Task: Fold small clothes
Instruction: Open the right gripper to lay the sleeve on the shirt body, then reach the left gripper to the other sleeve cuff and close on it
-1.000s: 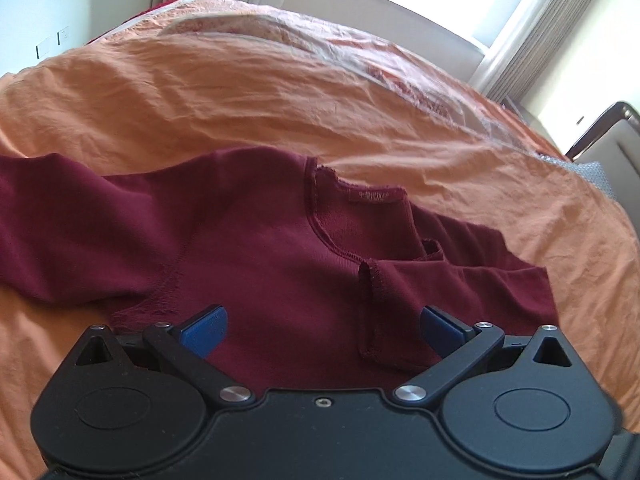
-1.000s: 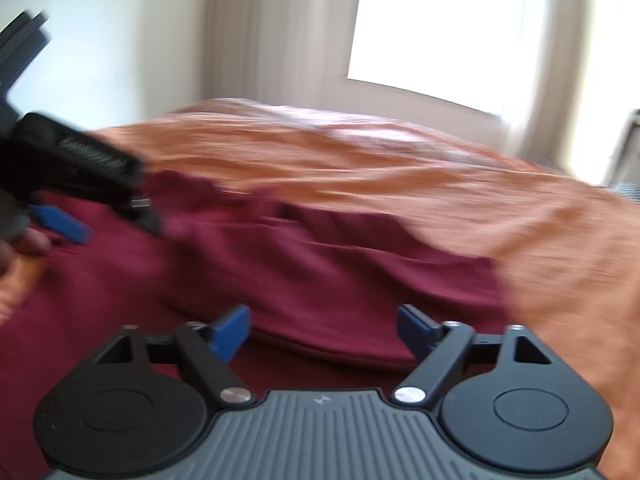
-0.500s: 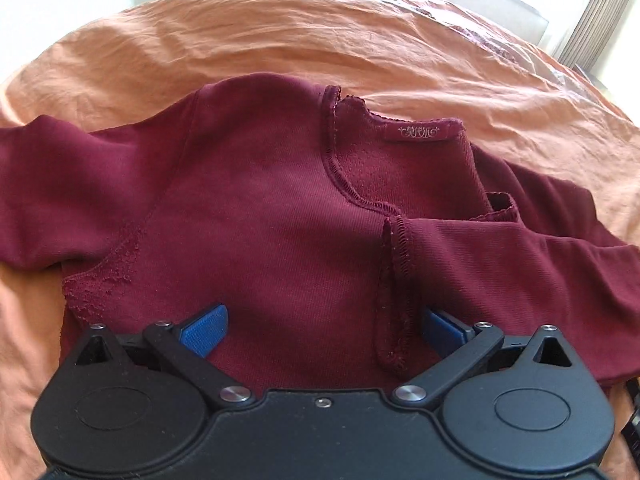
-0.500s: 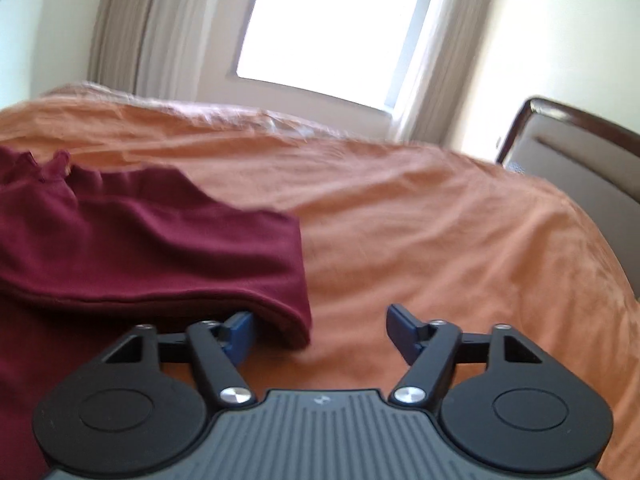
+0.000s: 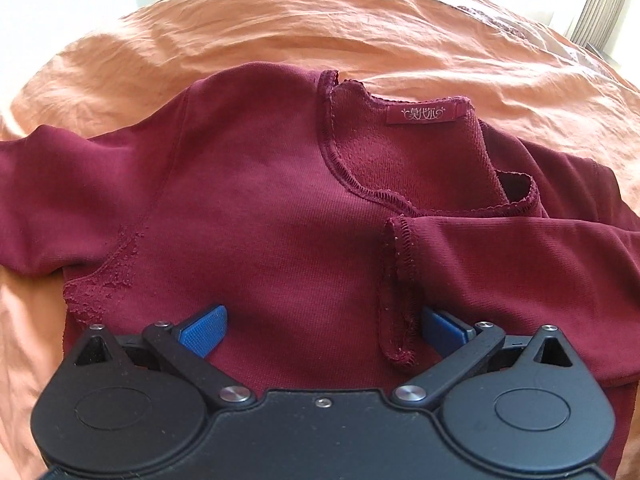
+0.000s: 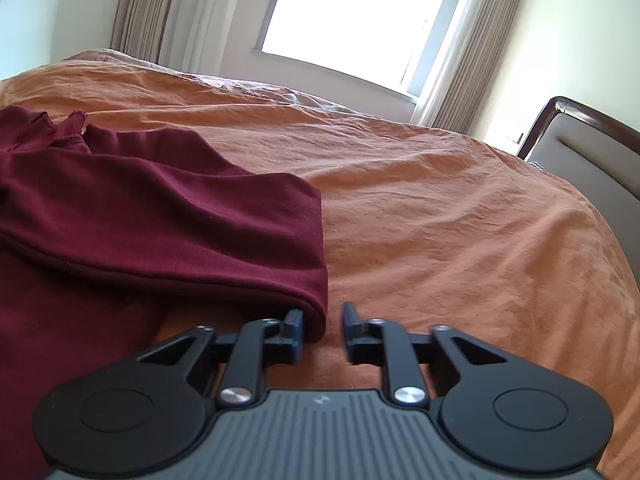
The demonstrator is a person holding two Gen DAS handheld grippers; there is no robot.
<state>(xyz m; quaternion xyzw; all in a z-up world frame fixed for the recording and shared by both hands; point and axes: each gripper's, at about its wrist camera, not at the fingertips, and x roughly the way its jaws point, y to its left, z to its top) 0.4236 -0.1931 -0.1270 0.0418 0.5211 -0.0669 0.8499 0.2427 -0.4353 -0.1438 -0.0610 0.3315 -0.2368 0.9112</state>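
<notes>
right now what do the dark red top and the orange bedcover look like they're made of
Dark red long-sleeved top: soft matte knit, probably cotton jersey; fine ribbing outside, fleecy loops inside the neck, overlocked edges. Orange bedcover: thin matte woven cloth, maybe cotton; it holds many sharp little creases.

Maroon long-sleeved child's top lying flat on the orange bedspread, one sleeve folded across its front.

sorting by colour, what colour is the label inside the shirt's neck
Red with pale lettering, on the neck label of the maroon shirt; clearest in the left wrist view.
</notes>
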